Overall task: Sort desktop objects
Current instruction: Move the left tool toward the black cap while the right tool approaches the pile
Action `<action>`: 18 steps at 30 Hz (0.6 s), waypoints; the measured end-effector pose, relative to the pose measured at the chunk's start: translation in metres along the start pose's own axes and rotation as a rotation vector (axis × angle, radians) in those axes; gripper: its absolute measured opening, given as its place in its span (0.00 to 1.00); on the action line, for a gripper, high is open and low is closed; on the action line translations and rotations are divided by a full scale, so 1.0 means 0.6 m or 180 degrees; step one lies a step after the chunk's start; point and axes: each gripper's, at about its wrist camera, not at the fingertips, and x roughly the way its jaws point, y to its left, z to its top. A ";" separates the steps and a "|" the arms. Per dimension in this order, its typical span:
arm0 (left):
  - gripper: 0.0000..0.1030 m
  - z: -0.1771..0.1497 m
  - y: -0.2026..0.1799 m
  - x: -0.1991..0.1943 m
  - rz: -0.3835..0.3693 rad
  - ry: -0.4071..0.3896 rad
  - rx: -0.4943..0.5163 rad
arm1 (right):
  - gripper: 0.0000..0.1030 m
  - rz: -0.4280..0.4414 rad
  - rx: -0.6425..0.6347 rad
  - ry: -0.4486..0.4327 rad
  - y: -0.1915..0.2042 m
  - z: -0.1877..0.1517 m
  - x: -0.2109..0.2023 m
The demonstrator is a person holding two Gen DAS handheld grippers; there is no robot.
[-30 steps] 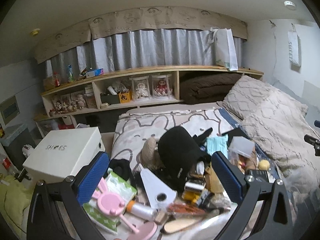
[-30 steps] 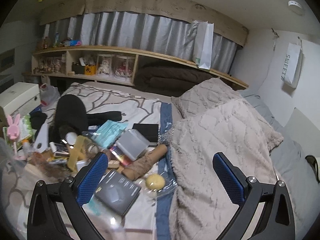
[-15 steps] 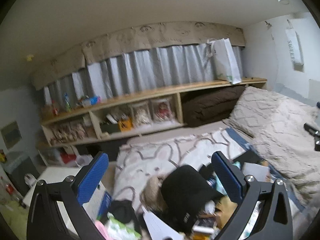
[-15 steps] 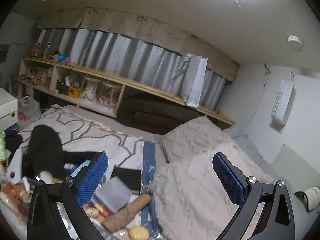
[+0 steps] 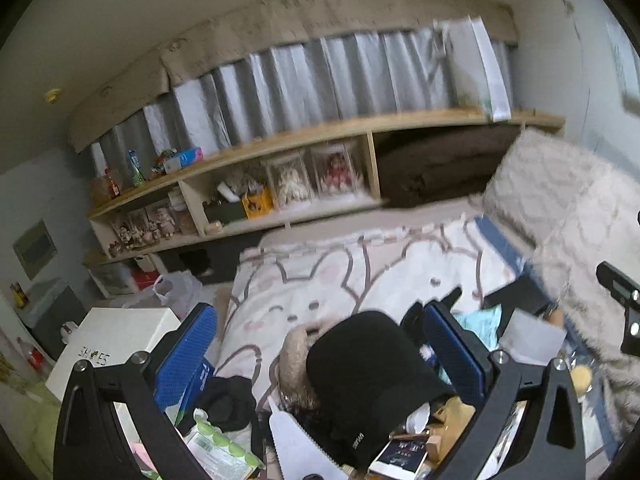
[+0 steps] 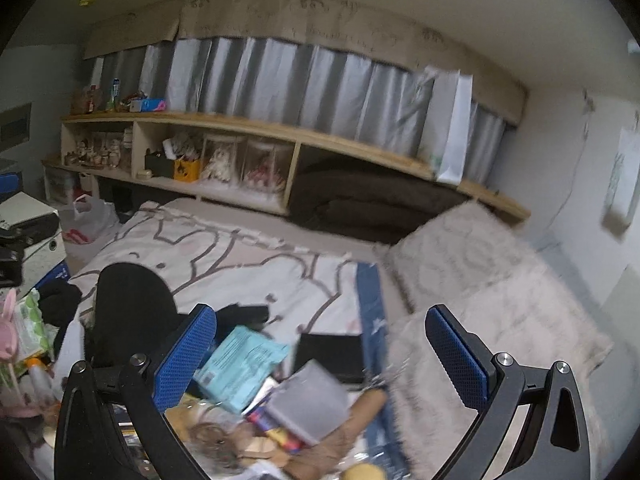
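Note:
A heap of small objects lies on a bed with a rabbit-pattern cover. My left gripper is open above a black cap, with a white comb-like piece and a green wipes pack below it. My right gripper is open over a teal packet, a grey translucent box, a black wallet and a brown roll. Neither gripper holds anything. The black cap shows at the left of the right wrist view.
A white shoe box stands left of the bed. A wooden shelf unit with dolls and boxes runs along the curtained wall. A beige fluffy blanket covers the right side. A white plastic bag sits on the floor.
Both cameras tilted up towards the ceiling half a second ago and have dipped back down towards the heap. Both grippers stayed open. The objects on the bed have not moved.

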 end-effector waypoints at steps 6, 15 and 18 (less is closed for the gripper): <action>1.00 -0.027 -0.035 0.063 -0.0109 0.0409 -0.0037 | 1.00 0.0106 0.0085 0.0142 0.001 -0.016 0.033; 1.00 -0.056 -0.044 0.123 -0.0364 0.0663 -0.0343 | 1.00 0.0090 0.0138 -0.0314 -0.003 -0.019 0.035; 1.00 -0.054 -0.050 0.122 -0.0253 0.0481 -0.0134 | 1.00 0.0124 0.0036 -0.0243 -0.005 -0.037 0.053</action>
